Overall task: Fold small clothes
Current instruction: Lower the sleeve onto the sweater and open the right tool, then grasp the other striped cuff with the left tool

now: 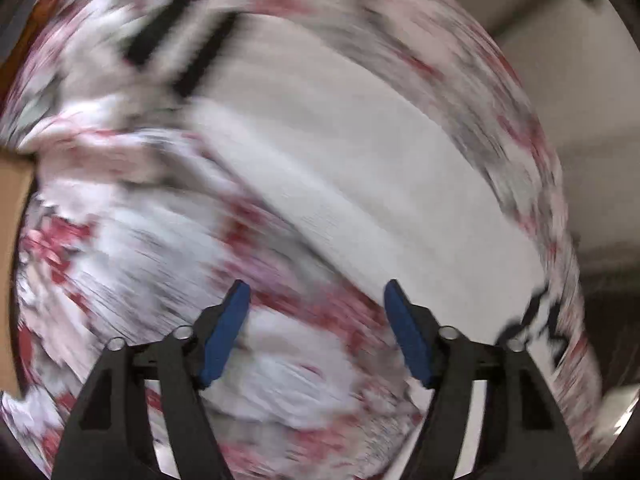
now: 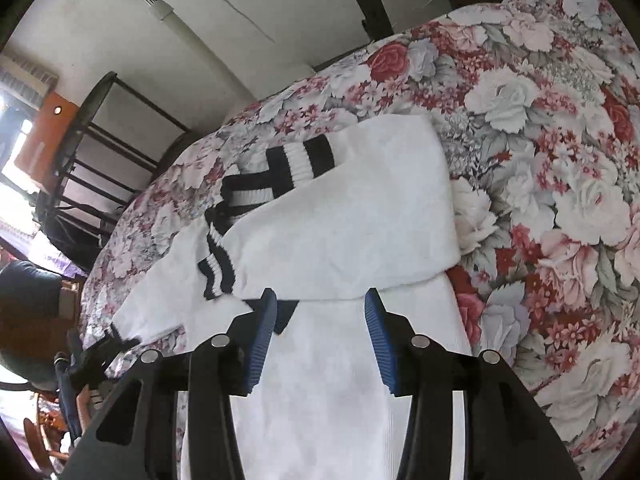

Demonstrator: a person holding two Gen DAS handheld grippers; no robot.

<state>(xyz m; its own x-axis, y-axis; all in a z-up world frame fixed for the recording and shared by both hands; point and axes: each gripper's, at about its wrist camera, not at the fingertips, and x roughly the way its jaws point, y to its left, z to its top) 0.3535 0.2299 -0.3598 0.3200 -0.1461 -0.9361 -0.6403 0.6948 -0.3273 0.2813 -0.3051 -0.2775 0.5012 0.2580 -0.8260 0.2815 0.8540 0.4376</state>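
On the flowery bed (image 2: 560,160) lies a half-folded white sweater (image 2: 340,220). Both claws, left claw (image 1: 316,332) and right claw (image 2: 320,340), are released, holding nothing. Next, grab an edge evenly, I think.

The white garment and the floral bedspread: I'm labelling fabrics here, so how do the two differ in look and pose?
The white garment is plain white with black-and-white striped cuffs; the floral bedspread is covered in red, pink and grey roses. The garment is folded over on itself with an edge across its middle; the bedspread lies spread out beneath it. The garment covers only part of the bedspread. Both are soft cloth.
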